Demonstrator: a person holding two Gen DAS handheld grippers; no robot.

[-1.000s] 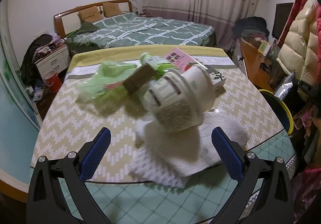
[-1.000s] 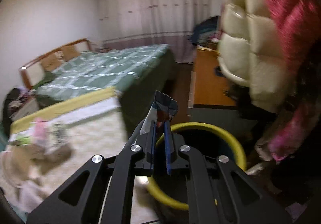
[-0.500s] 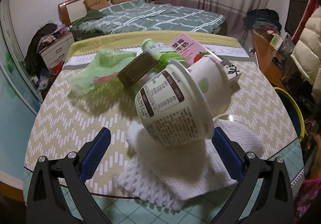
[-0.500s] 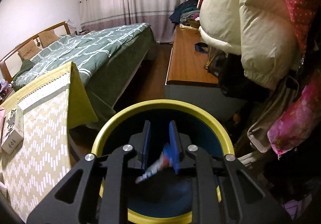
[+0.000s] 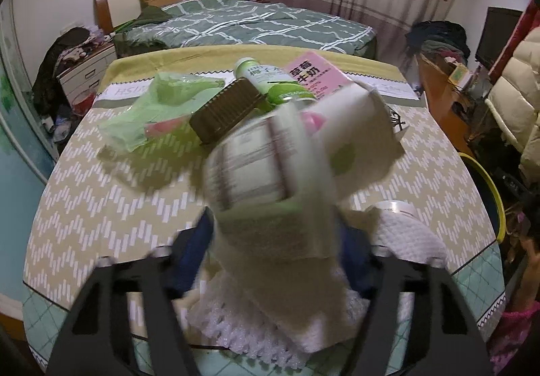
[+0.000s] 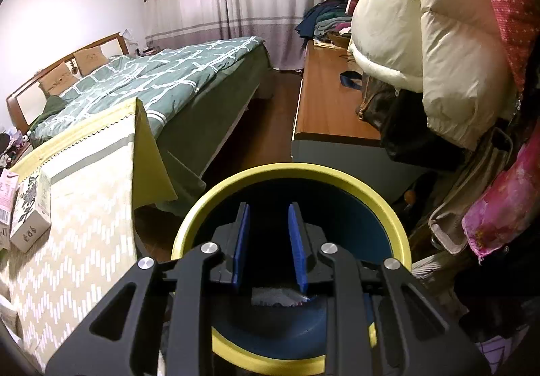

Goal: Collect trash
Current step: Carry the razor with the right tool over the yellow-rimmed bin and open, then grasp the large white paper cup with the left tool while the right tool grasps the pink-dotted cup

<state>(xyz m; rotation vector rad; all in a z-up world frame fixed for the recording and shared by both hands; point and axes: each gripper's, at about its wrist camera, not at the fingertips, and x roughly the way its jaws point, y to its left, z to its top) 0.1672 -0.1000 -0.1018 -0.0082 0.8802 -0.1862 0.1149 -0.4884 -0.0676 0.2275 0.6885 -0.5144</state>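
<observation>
Trash cup (image 5: 270, 170) sits blurred between your left gripper's (image 5: 273, 251) closing fingers, grip uncertain; your right gripper (image 6: 269, 241) hangs parted, empty, over the bin (image 6: 388, 207).

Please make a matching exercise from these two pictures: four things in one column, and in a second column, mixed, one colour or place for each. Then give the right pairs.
Things:
1. bin
2. bedspread
3. plastic bag
4. carton

Colours or places:
A. pink, at the far side of the table
B. yellow rim, below the right gripper
C. dark green with white lines
D. light green, crumpled, left on the table

Pairs: 1-B, 2-C, 3-D, 4-A
</observation>
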